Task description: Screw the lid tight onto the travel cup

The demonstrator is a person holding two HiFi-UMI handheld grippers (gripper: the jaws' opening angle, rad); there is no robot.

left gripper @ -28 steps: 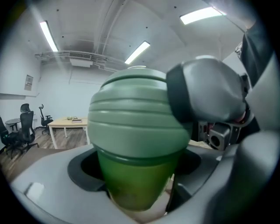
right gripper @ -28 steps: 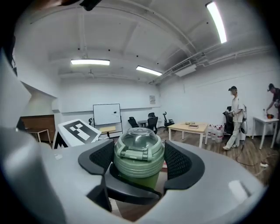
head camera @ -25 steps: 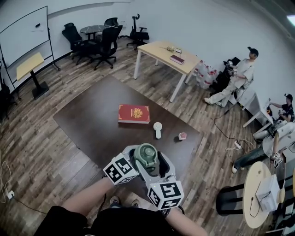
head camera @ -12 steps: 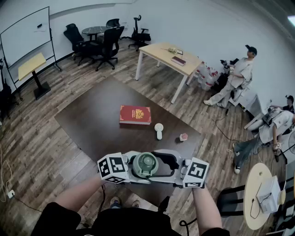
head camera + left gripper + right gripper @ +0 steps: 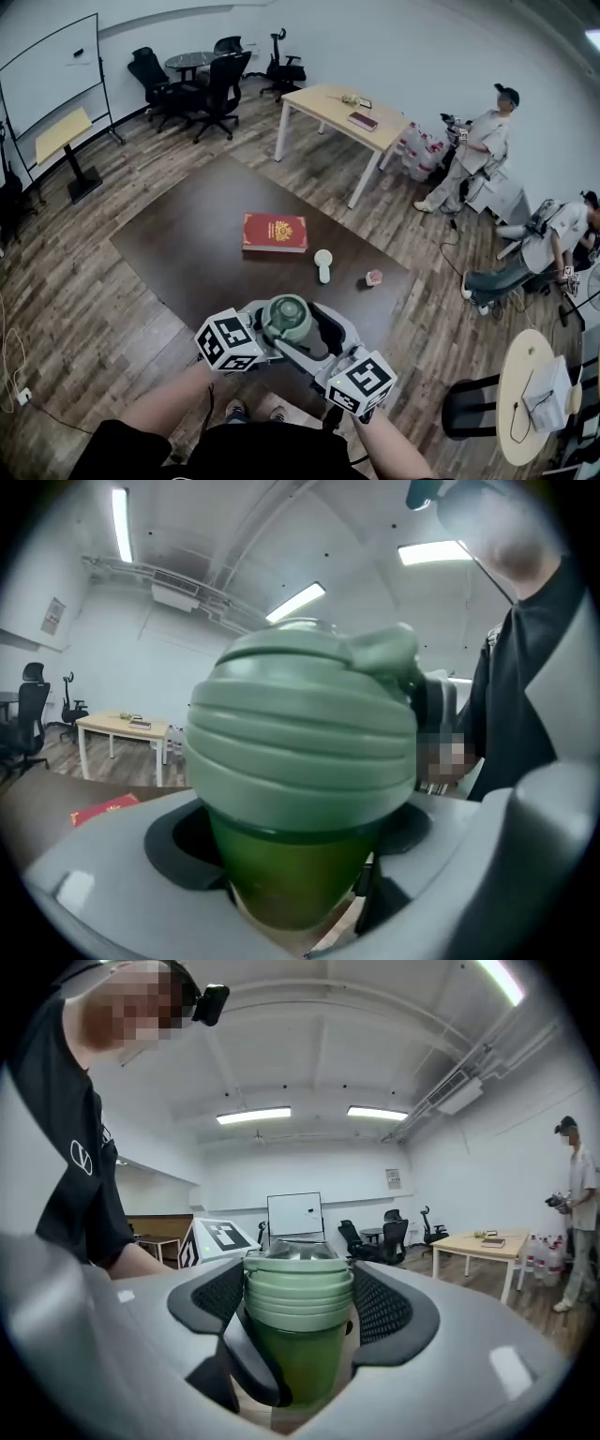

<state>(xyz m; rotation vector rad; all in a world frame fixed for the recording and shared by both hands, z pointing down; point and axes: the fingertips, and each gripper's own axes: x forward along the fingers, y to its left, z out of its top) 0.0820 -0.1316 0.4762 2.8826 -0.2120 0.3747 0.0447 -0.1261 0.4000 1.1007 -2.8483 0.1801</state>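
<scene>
Swung back toward the body, the right gripper [image 5: 300, 1305] has just closed its pads [image 5: 386, 1305] a little on the ribbed pale-green lid [image 5: 298, 1288]. The left gripper [image 5: 298, 878] clamps the darker green cup [image 5: 286, 864], upright over the table's [image 5: 187, 244] near edge.

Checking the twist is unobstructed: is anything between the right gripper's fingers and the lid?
Nothing visible does. The right gripper, its fingers just closed further, presses straight on the lid; the left gripper grips the travel cup below it.
</scene>
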